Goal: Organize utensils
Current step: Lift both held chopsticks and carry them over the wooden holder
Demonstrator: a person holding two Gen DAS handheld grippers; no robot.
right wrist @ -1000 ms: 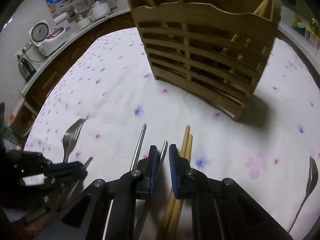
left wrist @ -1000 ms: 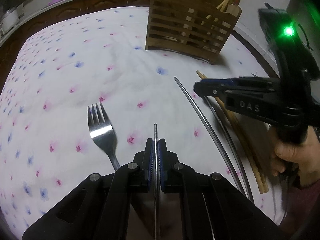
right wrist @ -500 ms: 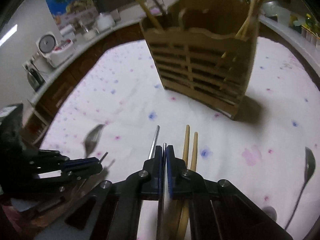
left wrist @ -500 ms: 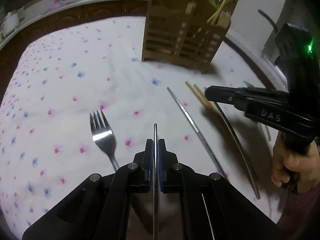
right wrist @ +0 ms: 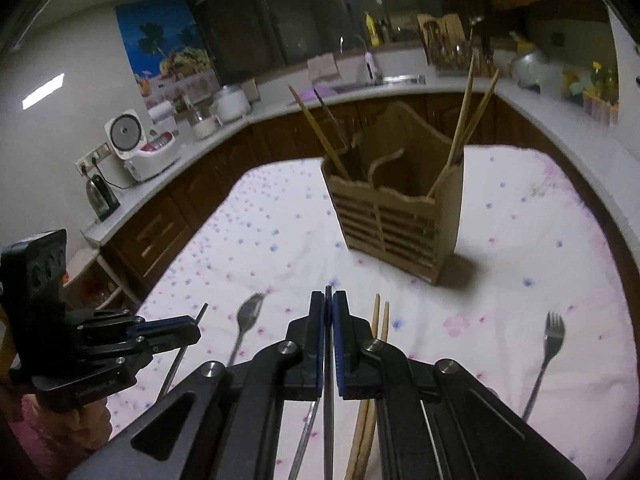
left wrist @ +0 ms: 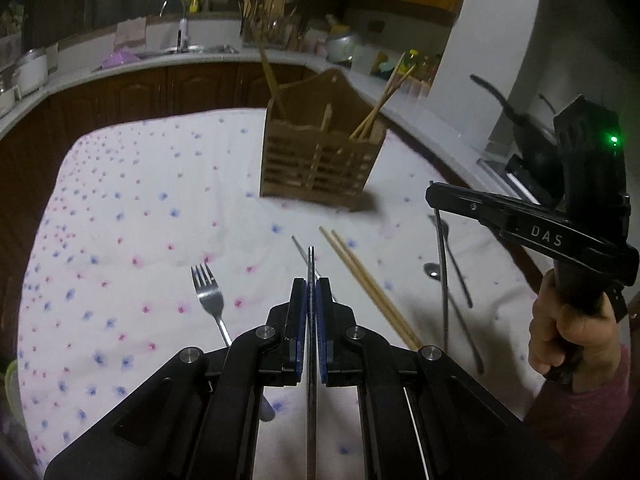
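Both grippers have lifted since a second ago: each came up off the tabletop with a metal chopstick, and the caddy now sits lower and further off in both views.

Left gripper: fingers clenched on one metal chopstick, tip poking out toward 12 o'clock. Right gripper: fingers clamped on a second metal chopstick; in the left view it hangs down from the fingertips at about 3 o'clock.

Count on the flowered tabletop:
- 2 wooden chopsticks, lying side by side, just right of the left gripper, at 1 o'clock.
- 2 forks: one at 10 o'clock of the left gripper, another at 3 o'clock in the right view.
- 1 spoon near the right edge, under the hanging chopstick.
- 1 more thin metal stick just beyond the left fingers, mostly hidden.

Wooden caddy stands upright at 12 o'clock, well apart from the loose pieces. It holds 2 wooden chopsticks leaning right and at least 2 sticks in the left compartment; exact count there unclear.
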